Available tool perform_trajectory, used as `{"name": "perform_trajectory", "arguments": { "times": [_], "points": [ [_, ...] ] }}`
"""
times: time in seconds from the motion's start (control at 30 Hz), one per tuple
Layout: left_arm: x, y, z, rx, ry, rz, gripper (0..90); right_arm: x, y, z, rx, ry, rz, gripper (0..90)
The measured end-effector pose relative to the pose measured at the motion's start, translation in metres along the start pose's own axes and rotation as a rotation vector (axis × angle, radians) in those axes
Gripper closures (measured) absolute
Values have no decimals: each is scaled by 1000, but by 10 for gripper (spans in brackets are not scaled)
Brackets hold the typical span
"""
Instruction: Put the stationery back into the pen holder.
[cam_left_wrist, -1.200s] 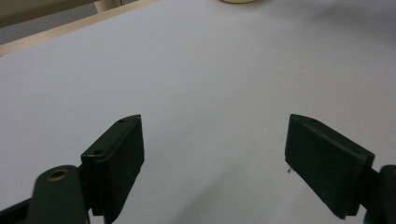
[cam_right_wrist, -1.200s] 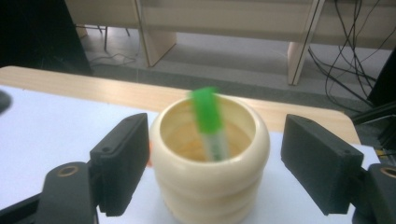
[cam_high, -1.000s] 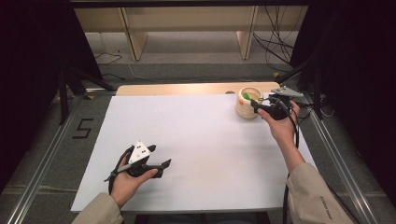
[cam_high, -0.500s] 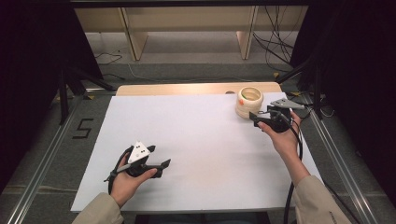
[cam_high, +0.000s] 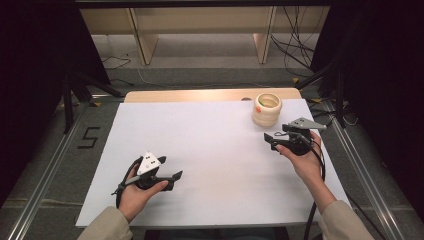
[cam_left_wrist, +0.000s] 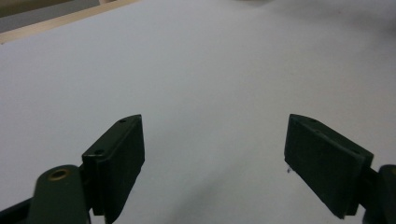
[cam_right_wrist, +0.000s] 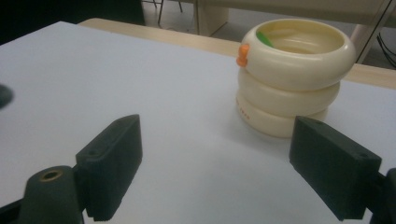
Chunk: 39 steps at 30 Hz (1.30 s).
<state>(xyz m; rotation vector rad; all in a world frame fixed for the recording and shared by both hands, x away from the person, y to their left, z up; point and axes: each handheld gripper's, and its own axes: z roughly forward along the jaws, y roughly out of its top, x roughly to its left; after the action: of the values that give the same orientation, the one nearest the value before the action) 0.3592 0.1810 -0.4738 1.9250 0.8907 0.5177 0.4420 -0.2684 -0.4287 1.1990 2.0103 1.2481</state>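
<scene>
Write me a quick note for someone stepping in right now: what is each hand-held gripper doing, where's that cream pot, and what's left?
Left hand-held gripper: jaws open, holding nothing, low over the white table at the near left.
Right hand-held gripper: jaws open, holding nothing, just short of the cream ringed pot, not touching it.
Pot: upright at the far right of the table, a green piece inside, an orange bit on its rim.
Done: the green piece looks placed in the pot.
Left: probably nothing on the table to add.
</scene>
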Motion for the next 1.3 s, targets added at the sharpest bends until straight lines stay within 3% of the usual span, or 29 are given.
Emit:
{"name": "perform_trajectory", "arguments": {
  "times": [0.6,1.3],
  "points": [
    [-1,-1,1,5,-4,-3,195,13,-27,-14,66,64,-14,171],
    [-9,0,3,13,-28,3,194,35,-61,-27,170,190,-29,181]
  ]
}}
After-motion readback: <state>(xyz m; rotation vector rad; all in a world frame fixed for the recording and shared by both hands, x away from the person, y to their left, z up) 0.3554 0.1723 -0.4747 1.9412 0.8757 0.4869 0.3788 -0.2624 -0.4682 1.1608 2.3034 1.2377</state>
